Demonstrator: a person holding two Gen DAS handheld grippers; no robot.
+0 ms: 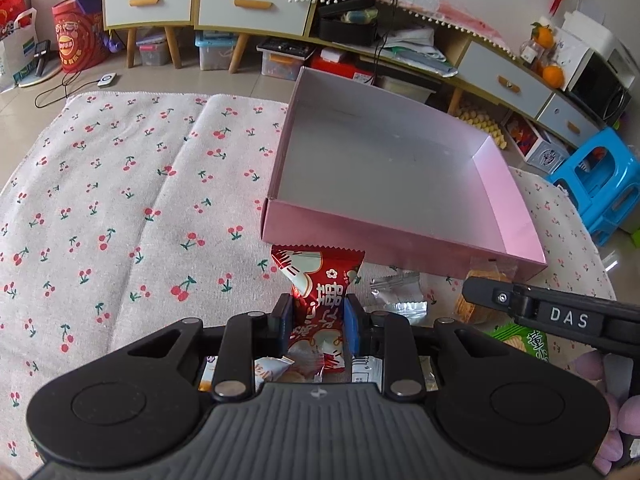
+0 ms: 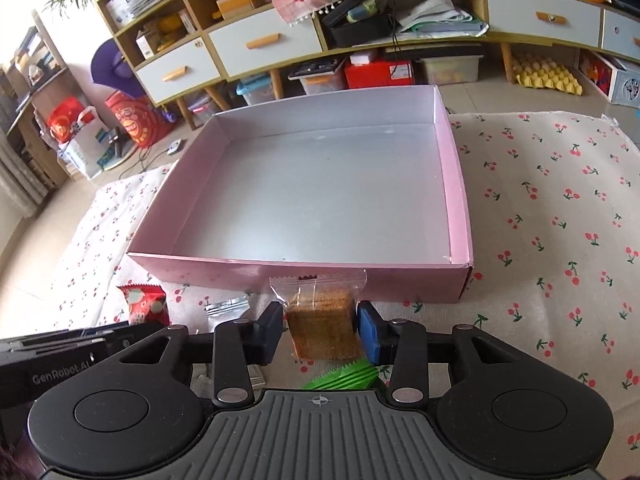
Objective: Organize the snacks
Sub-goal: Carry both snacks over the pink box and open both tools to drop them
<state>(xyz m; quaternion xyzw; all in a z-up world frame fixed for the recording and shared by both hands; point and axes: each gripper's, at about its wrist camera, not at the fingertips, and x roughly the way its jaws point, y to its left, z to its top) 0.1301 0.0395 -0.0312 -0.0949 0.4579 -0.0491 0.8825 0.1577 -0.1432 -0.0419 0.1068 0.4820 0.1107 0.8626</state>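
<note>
A red snack packet (image 1: pixel 316 300) printed with white characters sits between the jaws of my left gripper (image 1: pixel 316 316), which are closed narrowly on its middle. It looks light and crinkly; I judge the film slippery, so the pinch across the middle, away from the sealed ends, seems the safest hold. In my right gripper (image 2: pixel 320 330) stands a clear-wrapped brown biscuit stack (image 2: pixel 322 328). Those jaws sit at moderate width against its two sides; I cannot tell whether they press firmly. The biscuit is probably brittle, so I would squeeze its flat sides gently.

Both snacks are just in front of the near wall of a shallow pink box (image 2: pixel 304 270), open at the top, with nothing visible inside. Near the box, on the cherry-print cloth (image 1: pixel 132 184), lie a silver foil sachet (image 1: pixel 400 294) and a green packet (image 2: pixel 344 376), with more wrapped sweets under my left gripper.

Beyond the cloth stand low cabinets with white drawers (image 2: pixel 264 46) and a blue plastic stool (image 1: pixel 600 184).
</note>
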